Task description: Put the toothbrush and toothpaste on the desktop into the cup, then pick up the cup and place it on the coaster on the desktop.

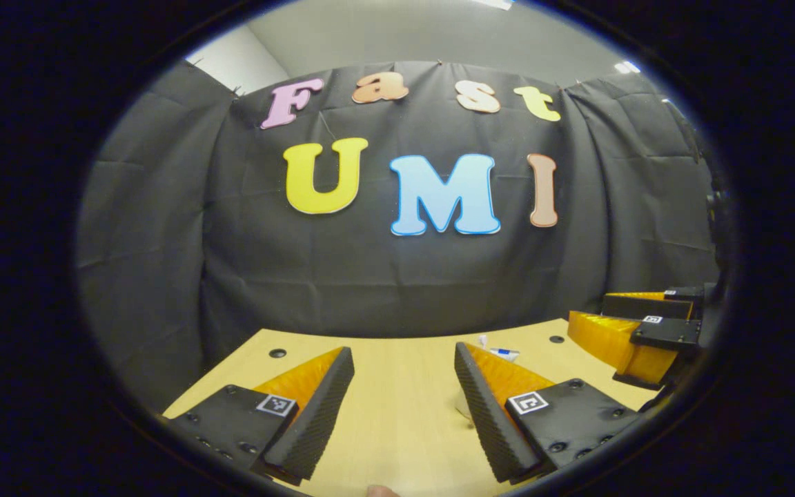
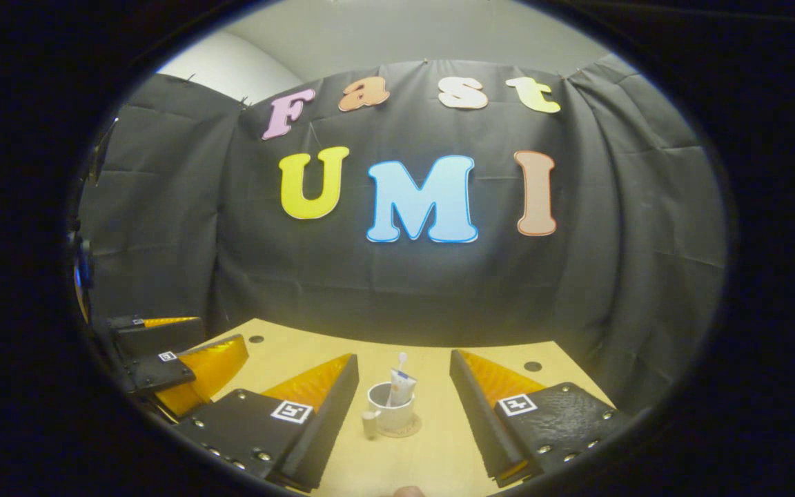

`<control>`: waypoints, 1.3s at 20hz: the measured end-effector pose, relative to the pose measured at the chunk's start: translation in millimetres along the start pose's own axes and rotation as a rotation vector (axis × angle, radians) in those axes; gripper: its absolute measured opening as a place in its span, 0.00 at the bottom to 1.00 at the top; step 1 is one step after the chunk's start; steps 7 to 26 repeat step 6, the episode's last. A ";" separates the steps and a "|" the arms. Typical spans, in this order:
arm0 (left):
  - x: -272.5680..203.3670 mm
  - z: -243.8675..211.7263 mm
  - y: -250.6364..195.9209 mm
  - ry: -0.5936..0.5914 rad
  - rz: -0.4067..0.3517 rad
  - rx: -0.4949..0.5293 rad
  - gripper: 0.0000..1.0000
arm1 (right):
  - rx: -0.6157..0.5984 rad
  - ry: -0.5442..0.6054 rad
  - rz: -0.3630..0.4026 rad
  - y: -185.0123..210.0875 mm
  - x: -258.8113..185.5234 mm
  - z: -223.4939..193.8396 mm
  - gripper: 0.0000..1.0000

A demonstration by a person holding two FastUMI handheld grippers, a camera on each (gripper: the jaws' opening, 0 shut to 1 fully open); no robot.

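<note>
Wooden desktop (image 2: 432, 449) runs back to the black cloth wall (image 2: 404, 276); its far edge meets the cloth, and its right corner shows in the right gripper view. Three small dark holes in the desktop near that far edge: two in the left gripper view, two in the right gripper view, likely overlapping.

One cup (image 2: 390, 414), white, upright, standing on one round coaster (image 2: 403, 432), mid-desk between the right gripper (image 2: 404, 421) fingers in view but farther off, not touched. Bare wood all round the cup, free space on each side up to the fingers. One toothbrush (image 2: 401, 362) and one toothpaste (image 2: 400, 388) tube stand inside the cup, tops poking above the rim. Small handle on the cup's left side.

Right gripper: jaws spread wide, nothing between them but the distant cup. Left gripper (image 1: 404, 407): jaws also wide apart, holding nothing, bare desktop between.

Left gripper view: cup mostly hidden behind its own right finger; just a white sliver and the toothpaste top (image 1: 504, 353) peek over it. The other gripper sits at the far right edge there. Right gripper view gives the full cup and coaster, and the other gripper at the lower left edge. A fingertip edge shows at the bottom of each view.
</note>
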State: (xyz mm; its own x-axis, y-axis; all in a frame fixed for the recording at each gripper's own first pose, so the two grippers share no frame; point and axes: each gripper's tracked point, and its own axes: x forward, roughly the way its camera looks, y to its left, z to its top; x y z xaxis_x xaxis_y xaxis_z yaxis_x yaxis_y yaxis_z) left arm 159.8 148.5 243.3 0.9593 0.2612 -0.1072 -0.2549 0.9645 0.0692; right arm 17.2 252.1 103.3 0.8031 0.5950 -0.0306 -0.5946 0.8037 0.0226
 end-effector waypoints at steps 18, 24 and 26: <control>-5.5 12.2 8.2 -0.040 0.033 -0.024 0.96 | -0.032 -0.025 0.010 0.1 1.6 4.0 0.82; -5.5 12.2 8.2 -0.040 0.033 -0.024 0.96 | -0.032 -0.025 0.010 0.1 1.6 4.0 0.82; -5.5 12.2 8.2 -0.040 0.033 -0.024 0.96 | -0.032 -0.025 0.010 0.1 1.6 4.0 0.82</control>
